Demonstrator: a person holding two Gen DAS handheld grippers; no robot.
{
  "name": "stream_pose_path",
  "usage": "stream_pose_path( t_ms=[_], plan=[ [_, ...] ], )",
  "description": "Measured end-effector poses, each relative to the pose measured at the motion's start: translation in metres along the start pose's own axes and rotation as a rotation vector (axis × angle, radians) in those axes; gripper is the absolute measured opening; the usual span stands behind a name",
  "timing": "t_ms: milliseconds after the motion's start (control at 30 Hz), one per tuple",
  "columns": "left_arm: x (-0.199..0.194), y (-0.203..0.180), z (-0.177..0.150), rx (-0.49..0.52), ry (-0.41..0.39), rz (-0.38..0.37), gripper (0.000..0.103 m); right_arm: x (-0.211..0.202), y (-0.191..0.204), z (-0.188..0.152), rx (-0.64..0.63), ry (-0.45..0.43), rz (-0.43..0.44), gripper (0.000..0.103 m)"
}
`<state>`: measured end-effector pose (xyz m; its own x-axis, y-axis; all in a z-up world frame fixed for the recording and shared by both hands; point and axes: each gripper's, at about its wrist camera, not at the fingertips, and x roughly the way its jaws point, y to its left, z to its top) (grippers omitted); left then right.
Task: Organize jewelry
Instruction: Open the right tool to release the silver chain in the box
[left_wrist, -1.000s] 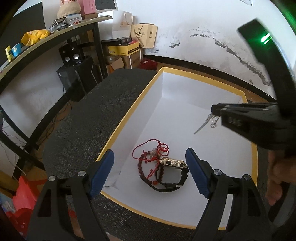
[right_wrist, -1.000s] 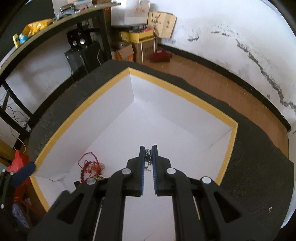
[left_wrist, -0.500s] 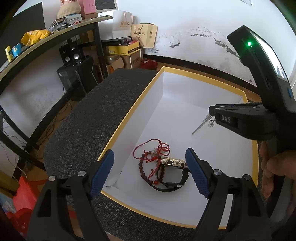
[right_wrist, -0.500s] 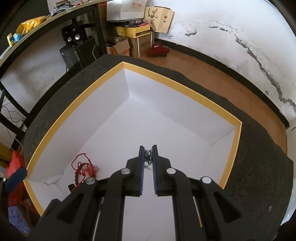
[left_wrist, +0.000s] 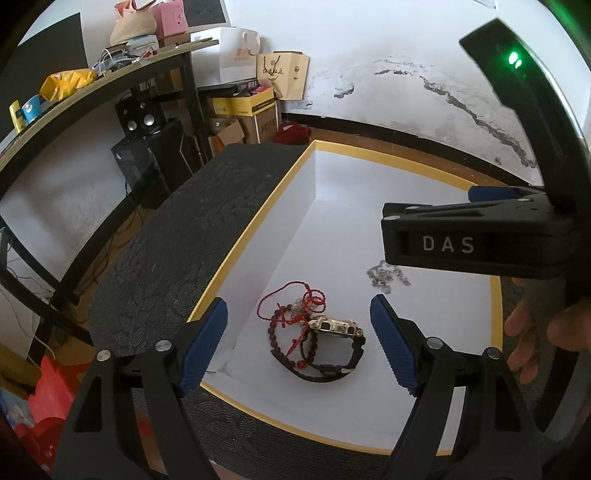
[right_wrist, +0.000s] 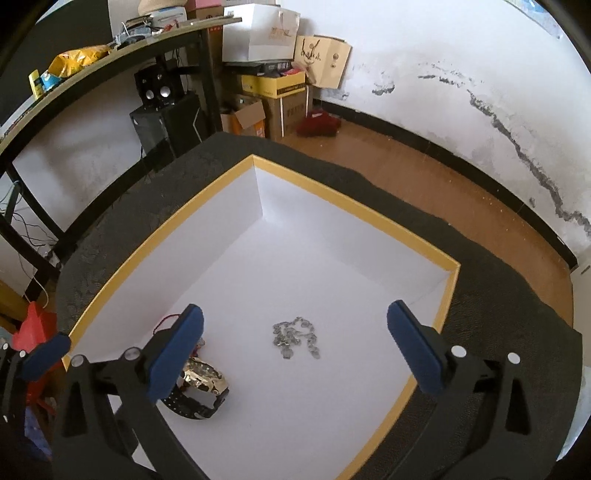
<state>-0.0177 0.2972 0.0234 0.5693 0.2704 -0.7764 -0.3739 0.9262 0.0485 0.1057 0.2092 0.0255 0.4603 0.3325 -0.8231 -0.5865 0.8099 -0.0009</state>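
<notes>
A white box with a yellow rim (left_wrist: 258, 218) (right_wrist: 448, 295) sits on a dark patterned table. Inside lie a red string bracelet (left_wrist: 291, 306), a dark bead bracelet and a black watch with a gold face (left_wrist: 334, 328) (right_wrist: 203, 380), tangled together. A silver chain (right_wrist: 295, 338) (left_wrist: 386, 277) lies loose on the box floor. My left gripper (left_wrist: 299, 347) is open and empty, hovering over the watch pile. My right gripper (right_wrist: 293, 349) is open and empty above the silver chain; its body shows in the left wrist view (left_wrist: 472, 236).
The dark table (left_wrist: 177, 243) extends left of the box. Behind it stand a black-framed shelf (left_wrist: 110, 81), speakers (right_wrist: 157, 88), cardboard boxes (right_wrist: 273, 96) and paper bags by a white wall. Wooden floor (right_wrist: 443, 173) lies beyond the table's far edge.
My right gripper has opened and let go of the silver chain, which now lies on the box floor. The left gripper has stayed over the watch pile.
</notes>
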Motion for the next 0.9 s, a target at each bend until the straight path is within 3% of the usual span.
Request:
stream_pose_path(
  t_ms=[200,400,633,900],
  plan=[
    [-0.008,-0.015,0.003,0.017,-0.011,-0.004,0.078,-0.030,-0.016,-0.006,0.021,-0.042,-0.019,0.096],
    [-0.018,-0.050,0.007,0.059,-0.032,-0.029,0.078,-0.072,-0.057,-0.025,0.064,-0.100,-0.086,0.096],
    [-0.032,-0.118,0.007,0.139,-0.057,-0.088,0.079,-0.122,-0.141,-0.072,0.187,-0.145,-0.141,0.096],
    [-0.042,-0.225,-0.006,0.260,-0.068,-0.194,0.079,-0.179,-0.255,-0.158,0.340,-0.175,-0.272,0.096]
  ],
)
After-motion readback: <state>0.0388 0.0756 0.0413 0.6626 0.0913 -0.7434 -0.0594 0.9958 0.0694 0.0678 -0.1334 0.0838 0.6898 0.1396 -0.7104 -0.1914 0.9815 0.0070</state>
